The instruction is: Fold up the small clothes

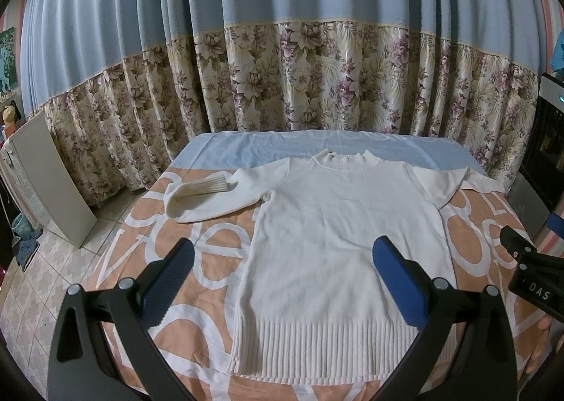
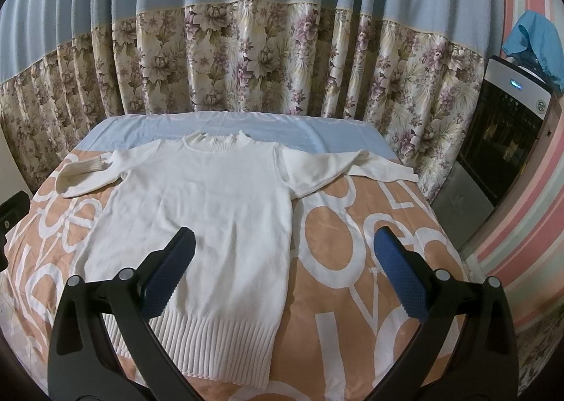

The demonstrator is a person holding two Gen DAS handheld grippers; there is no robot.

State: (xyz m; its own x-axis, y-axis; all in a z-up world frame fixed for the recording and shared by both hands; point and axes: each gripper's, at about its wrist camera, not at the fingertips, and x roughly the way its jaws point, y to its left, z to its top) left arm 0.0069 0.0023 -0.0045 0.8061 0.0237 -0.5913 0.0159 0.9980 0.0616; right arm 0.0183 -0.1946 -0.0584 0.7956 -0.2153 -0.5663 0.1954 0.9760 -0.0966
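On the tabletop (image 1: 183,316), over its peach-and-white lettered cover, your white sweater (image 1: 338,242) lies flat, collar toward the curtain (image 1: 282,48), ribbed hem nearest you. Its left sleeve (image 1: 208,194) is doubled back on itself; its right sleeve (image 2: 349,164) stretches outward. Left tongs (image 1: 282,275) and right tongs (image 2: 283,275) both hover spread apart, holding nothing.
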